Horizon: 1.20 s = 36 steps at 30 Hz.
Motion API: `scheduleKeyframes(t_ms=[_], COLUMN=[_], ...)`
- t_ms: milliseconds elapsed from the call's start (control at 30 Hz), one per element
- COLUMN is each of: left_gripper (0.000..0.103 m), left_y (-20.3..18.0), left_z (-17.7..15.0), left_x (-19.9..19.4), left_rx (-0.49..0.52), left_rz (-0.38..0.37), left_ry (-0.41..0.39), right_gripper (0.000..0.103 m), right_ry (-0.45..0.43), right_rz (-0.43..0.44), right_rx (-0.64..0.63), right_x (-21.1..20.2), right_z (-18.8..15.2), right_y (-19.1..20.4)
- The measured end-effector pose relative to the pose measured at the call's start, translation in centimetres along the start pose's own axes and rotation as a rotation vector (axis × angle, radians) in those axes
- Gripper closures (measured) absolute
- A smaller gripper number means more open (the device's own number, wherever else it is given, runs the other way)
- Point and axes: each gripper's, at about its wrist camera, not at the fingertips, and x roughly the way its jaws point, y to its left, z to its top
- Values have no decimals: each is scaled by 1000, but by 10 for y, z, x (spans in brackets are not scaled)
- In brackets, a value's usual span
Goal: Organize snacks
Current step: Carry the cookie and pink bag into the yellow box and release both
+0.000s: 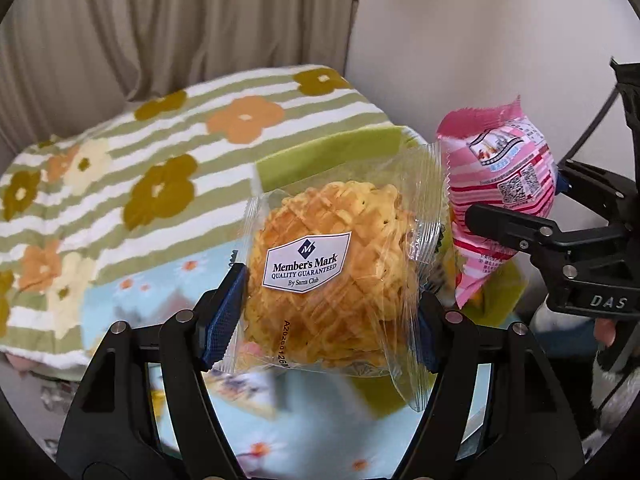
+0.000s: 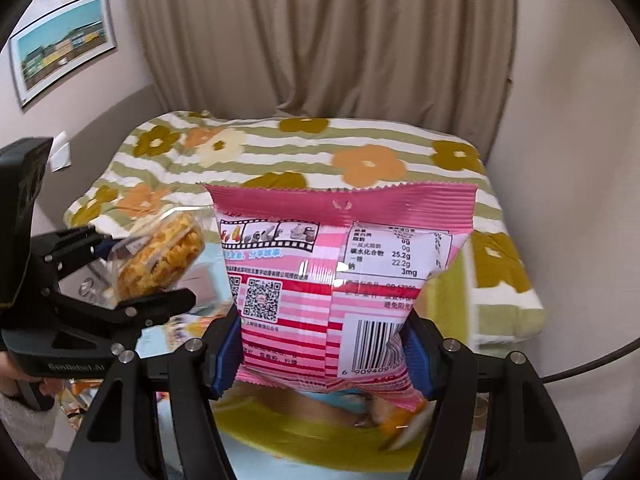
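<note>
i am holding one snack in each gripper now, so i judge i am in the carrying step: both packets are lifted above the bed and are not yet put in any place. the left gripper (image 1: 326,300) is clamping the clear waffle packet (image 1: 332,276) with its blue pads pressing on both sides of the wrapper, at a middle width. the right gripper (image 2: 324,350) is squeezing the pink packet (image 2: 340,264) near its lower edge, the fingers quite narrow and the bag bulging above them. the two packets are hanging just beside each other, above the flowered blanket (image 1: 120,184). counting: i am seeing two snacks, one waffle and one pink bag, and two grippers, one folded striped blanket, one framed picture (image 2: 64,56) on the wall. i am not seeing any box or basket for the snacks, so the next move is calling for finding the target place first, then lowering each packet gently, because the waffle can be crushed easily.
</note>
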Motion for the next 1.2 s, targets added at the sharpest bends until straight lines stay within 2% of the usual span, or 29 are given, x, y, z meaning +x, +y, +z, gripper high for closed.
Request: scheduleKeyframes(t_ms=[200, 367, 433, 500, 533, 967, 1033, 1067, 1100, 1133, 1167, 1200], left_gripper=[34, 33, 26, 2, 0, 0, 0, 0, 0, 0, 0, 0], left_y=[-30, -39, -42, -43, -42, -31, -31, -32, -33, -33, -33, -32], left_z=[20, 24, 26, 28, 28, 9, 8, 7, 7, 6, 6, 5], left_x=[50, 76, 83, 89, 91, 91, 88, 86, 85, 83, 82, 82], left_rx=[-3, 23, 43, 46, 45, 39, 39, 44, 50, 56, 57, 55], left_rz=[1, 22, 52, 66, 66, 44, 51, 60, 68, 79, 83, 85], left_ry=[69, 119, 129, 144, 146, 193, 190, 184, 179, 173, 172, 174], right_gripper=[40, 40, 40, 40, 40, 40, 38, 31, 16, 7, 0, 0], right_ry=[35, 66, 76, 84, 87, 146, 153, 140, 108, 80, 70, 61], right_rz=[4, 16, 19, 24, 26, 40, 15, 3, 6, 23, 32, 45], right_rx=[60, 90, 104, 118, 120, 124, 115, 111, 108, 111, 115, 121], right_x=[19, 36, 41, 44, 46, 65, 71, 72, 71, 70, 70, 70], right_z=[1, -2, -2, -2, -2, -1, 0, 0, 0, 0, 0, 0], right_y=[-48, -61, -65, -67, -68, -70, -68, -67, -66, -66, -67, -67])
